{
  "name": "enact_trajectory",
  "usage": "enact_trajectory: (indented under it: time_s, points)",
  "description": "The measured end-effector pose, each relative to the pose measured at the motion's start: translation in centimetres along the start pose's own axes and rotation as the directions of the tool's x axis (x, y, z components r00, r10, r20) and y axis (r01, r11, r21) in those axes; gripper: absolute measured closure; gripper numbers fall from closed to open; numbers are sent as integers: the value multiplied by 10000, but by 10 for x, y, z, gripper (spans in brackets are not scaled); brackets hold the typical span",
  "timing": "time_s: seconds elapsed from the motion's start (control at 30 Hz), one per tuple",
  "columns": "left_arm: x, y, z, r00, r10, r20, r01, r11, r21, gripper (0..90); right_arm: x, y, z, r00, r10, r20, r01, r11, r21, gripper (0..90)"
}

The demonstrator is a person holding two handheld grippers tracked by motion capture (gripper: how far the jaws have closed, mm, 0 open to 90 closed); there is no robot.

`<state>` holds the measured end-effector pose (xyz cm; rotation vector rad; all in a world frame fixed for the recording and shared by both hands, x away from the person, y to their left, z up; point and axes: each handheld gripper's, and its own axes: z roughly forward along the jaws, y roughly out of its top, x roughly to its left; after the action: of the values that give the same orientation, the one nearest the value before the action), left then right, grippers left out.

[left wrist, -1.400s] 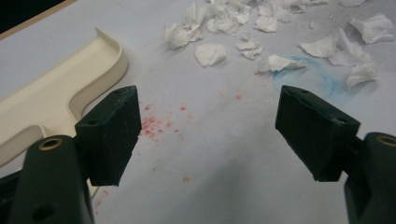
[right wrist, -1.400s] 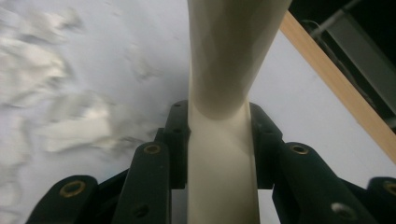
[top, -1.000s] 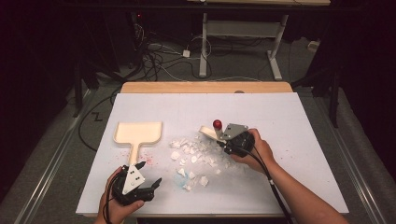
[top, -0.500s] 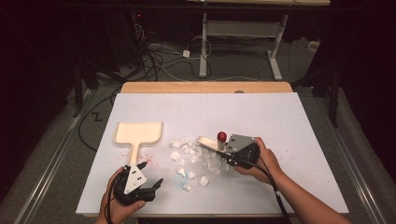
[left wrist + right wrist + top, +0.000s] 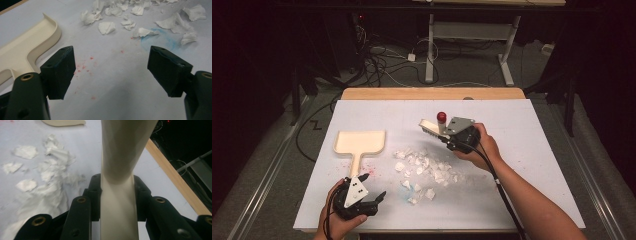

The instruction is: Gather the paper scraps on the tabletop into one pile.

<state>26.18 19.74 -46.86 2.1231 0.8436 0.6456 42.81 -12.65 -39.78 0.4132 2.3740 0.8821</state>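
no readable text, labels or signs

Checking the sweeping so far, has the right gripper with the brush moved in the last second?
Yes. The right gripper, clamping the brush, went up the high view from the paper scraps toward the table's wooden far edge.

We see a dustpan (image 5: 361, 142) of cream plastic, smooth with a soft sheen along its raised rim. The brush (image 5: 430, 128) has a handle of the same cream plastic, smooth and faintly glossy in the right gripper view. The scraps (image 5: 428, 168) look like white tissue paper, crumpled, soft and matt. The table (image 5: 532, 135) carries a matt, pale grey-white sheet with red and blue powdery stains; its far edge shows bare light wood. The left gripper (image 5: 111, 72) has matt black plastic jaws with brass-coloured metal inserts.
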Motion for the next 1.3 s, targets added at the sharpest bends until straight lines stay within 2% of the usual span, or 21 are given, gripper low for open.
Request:
enact_trajectory:
  time_s: [0.13,0.2,0.27,0.4,0.5,0.53,0.6,0.63,0.77,0.8,0.83,0.9,0.93,0.97,1.0,1.03,1.07,1.17,1.23,1.27,1.3]
  points:
    - [1,-1,0,10000,-40,36,40,10000,4,214,-1,8,18,9997,-205,-141,204,9998,-47,678]
    - [1,-1,-1,10000,-7,40,7,10000,16,214,4,16,37,9991,-362,-233,360,9993,-108,678]
    - [1,-2,-1,10000,30,-2,-30,10000,59,214,6,18,40,9981,-546,-271,544,9985,-66,678]
    - [3,-3,-3,9999,-70,-73,69,10000,-18,214,19,28,55,9941,-936,-549,933,9956,-79,678]
    - [2,-3,-4,9999,-30,-109,31,10000,43,214,32,35,62,9851,-1414,-980,1413,9899,-79,678]
    - [1,-3,-4,9999,-21,-120,22,10000,51,215,40,36,65,9748,-1814,-1297,1788,9834,-316,677]
    - [1,-4,-4,9999,-13,-128,14,10000,72,214,44,36,66,9716,-1968,-1311,1944,9804,-311,677]
    - [1,-4,-4,9999,-12,-118,13,10000,81,214,51,36,67,9546,-2513,-1602,2490,9679,-344,677]
    - [1,-5,-5,9999,-22,-130,24,9999,130,214,59,30,63,9414,-2813,-1860,2755,9596,-571,675]
    - [1,-5,-5,9999,-22,-130,24,9999,130,214,59,30,63,9414,-2813,-1860,2755,9596,-571,675]
    - [1,-5,-5,9999,-32,-110,34,9999,152,214,60,27,58,9219,-3214,-2166,3126,9469,-748,674]
    - [1,-5,-4,9999,-16,-130,19,9998,198,214,63,23,53,9197,-3112,-2394,2973,9502,-930,673]
    - [0,-4,-4,9999,0,-117,2,9998,183,214,63,20,49,9085,-3343,-2507,3187,9424,-1015,673]
    - [0,-4,-4,9999,15,-108,-13,9998,178,214,63,20,49,9085,-3343,-2507,3187,9424,-1015,673]
    - [-1,-4,-4,9999,29,-97,-27,9999,170,214,65,14,40,9006,-3387,-2725,3202,9408,-1110,672]
    - [-1,-4,-4,9999,29,-97,-27,9999,170,214,65,14,40,9006,-3387,-2725,3202,9408,-1110,672]
    - [-1,-4,-4,9999,47,-100,-45,9998,188,214,65,7,33,8892,-3521,-2923,3291,9358,-1263,671]
    - [-1,-3,-3,9999,105,-93,-102,9996,257,214,67,2,25,8860,-3520,-3018,3259,9358,-1346,671]
    - [-2,-3,-4,9998,147,-95,-145,9997,207,214,67,-4,16,8675,-3629,-3403,3293,9316,-1540,672]
    - [-3,-3,-4,9998,191,-67,-190,9996,206,214,67,-12,5,8666,-3534,-3522,3122,9347,-1697,672]
    - [-3,-2,-4,9997,219,-79,-218,9995,208,214,67,-12,5,8666,-3534,-3522,3122,9347,-1697,672]
